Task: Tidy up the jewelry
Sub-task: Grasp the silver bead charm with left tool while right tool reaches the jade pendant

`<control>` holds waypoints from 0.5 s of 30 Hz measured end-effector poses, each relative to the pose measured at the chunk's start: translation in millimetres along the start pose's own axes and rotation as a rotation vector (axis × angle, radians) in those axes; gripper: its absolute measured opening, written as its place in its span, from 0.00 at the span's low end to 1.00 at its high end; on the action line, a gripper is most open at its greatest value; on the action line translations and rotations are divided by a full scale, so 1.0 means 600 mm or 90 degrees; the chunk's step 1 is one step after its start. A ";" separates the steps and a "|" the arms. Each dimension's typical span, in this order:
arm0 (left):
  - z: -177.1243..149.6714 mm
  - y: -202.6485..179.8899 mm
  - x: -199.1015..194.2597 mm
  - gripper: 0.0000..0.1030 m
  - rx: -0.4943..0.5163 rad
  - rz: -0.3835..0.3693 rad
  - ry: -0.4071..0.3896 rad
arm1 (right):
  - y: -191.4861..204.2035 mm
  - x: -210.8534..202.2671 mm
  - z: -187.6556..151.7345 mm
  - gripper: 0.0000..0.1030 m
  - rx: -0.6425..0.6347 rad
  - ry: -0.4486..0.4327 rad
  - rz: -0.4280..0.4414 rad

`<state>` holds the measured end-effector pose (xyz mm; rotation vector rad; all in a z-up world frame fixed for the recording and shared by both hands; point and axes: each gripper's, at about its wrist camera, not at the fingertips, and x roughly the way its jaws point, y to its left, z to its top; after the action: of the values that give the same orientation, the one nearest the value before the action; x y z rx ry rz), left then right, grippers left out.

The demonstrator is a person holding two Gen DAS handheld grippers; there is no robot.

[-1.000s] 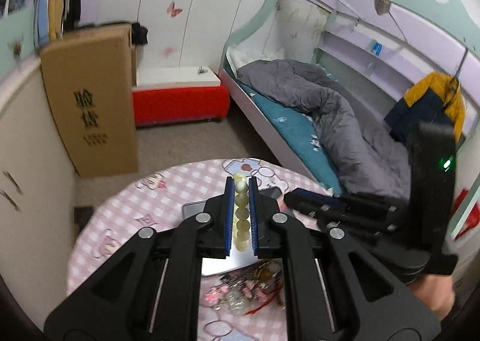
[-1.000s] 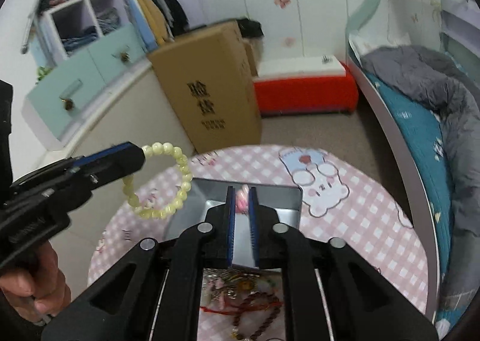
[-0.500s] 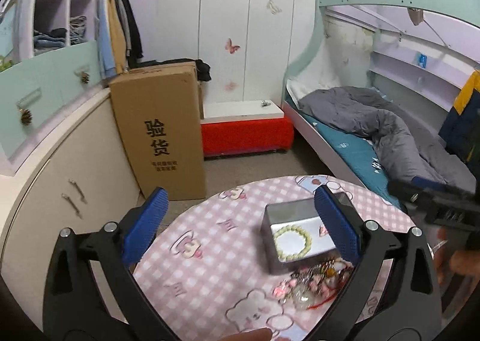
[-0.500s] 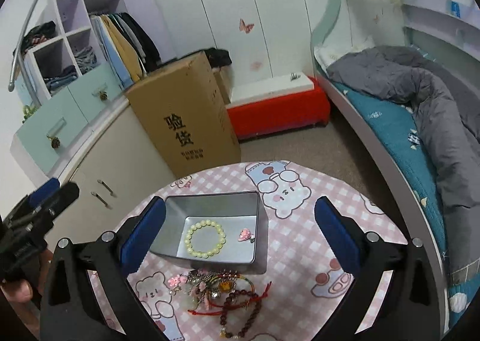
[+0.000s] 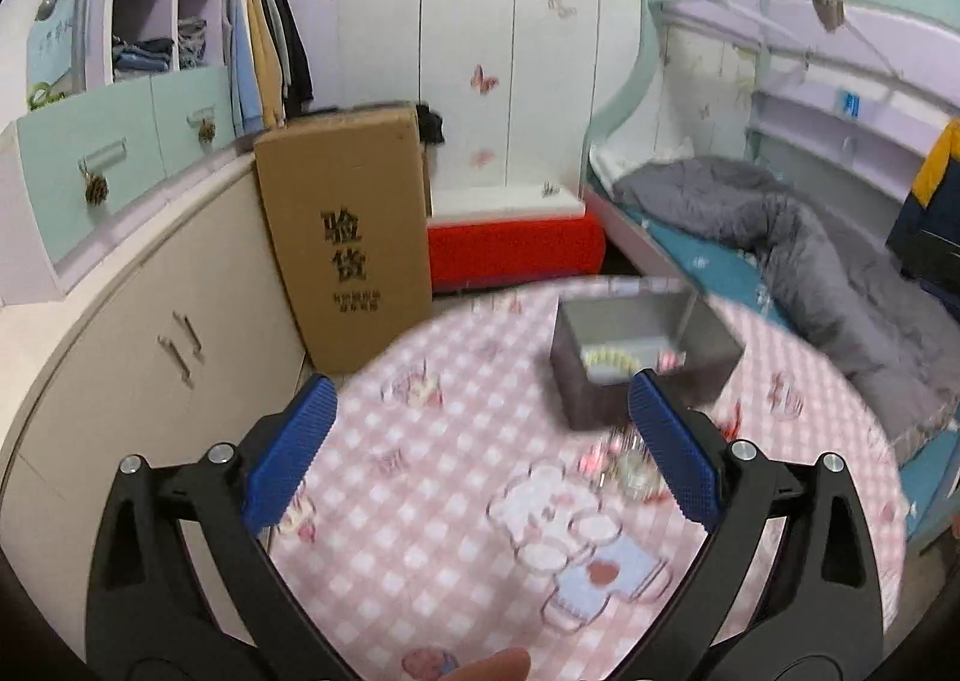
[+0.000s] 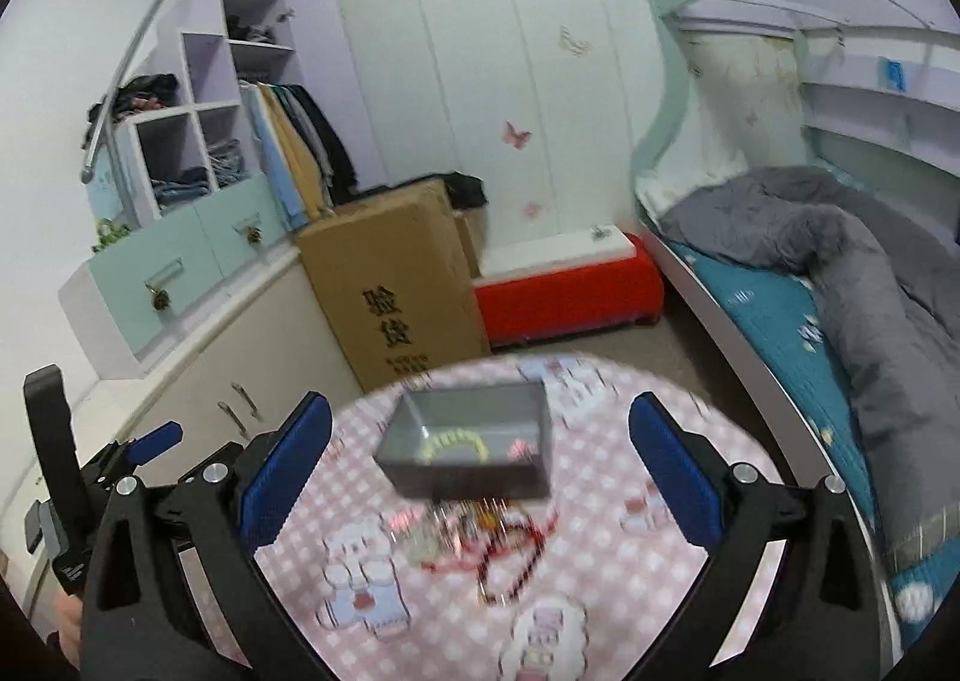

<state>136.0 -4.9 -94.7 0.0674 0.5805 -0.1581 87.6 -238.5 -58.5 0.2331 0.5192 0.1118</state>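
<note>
A grey metal tin (image 5: 576,381) (image 6: 462,483) stands on the round pink-checked table (image 5: 432,501) (image 6: 600,531). In it lie a pale green bead bracelet (image 5: 609,360) (image 6: 453,444) and a small pink piece (image 6: 519,448). A loose pile of jewelry (image 6: 480,537) (image 5: 624,459) with red cord and dark beads lies in front of the tin. My left gripper (image 5: 480,459) is open and empty, left of the tin. My right gripper (image 6: 480,465) is open and empty, above and behind the pile. The left gripper also shows in the right wrist view (image 6: 144,444).
A tall cardboard box (image 5: 348,243) (image 6: 396,291) stands on the floor beyond the table. A red bench (image 5: 516,255) and a bed with a grey quilt (image 6: 870,291) lie behind and to the right. Low cabinets (image 5: 120,333) run along the left.
A second ago both grippers were shut, the left on the green bracelet, the right on the pink piece. Both pieces now lie in the tin. Both grippers stand open and have drawn back.
</note>
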 end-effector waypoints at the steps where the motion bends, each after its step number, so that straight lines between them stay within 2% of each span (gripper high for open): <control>1: -0.010 0.000 0.007 0.93 0.004 -0.004 0.010 | -0.004 0.004 -0.019 0.93 0.004 0.014 -0.001; 3: -0.035 -0.012 0.027 0.93 0.017 -0.012 0.040 | -0.011 0.009 -0.050 0.93 0.004 0.033 -0.001; 7: -0.061 -0.031 0.061 0.93 0.050 -0.011 0.067 | -0.025 0.020 -0.093 0.93 0.028 0.079 0.009; 15: -0.086 -0.067 0.153 0.93 0.114 -0.014 0.147 | -0.016 0.023 -0.126 0.93 0.024 0.115 0.002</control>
<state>177.0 -50.6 -189.0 0.2552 0.7965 -0.2247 62.0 -231.2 -131.3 0.2624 0.7016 0.1269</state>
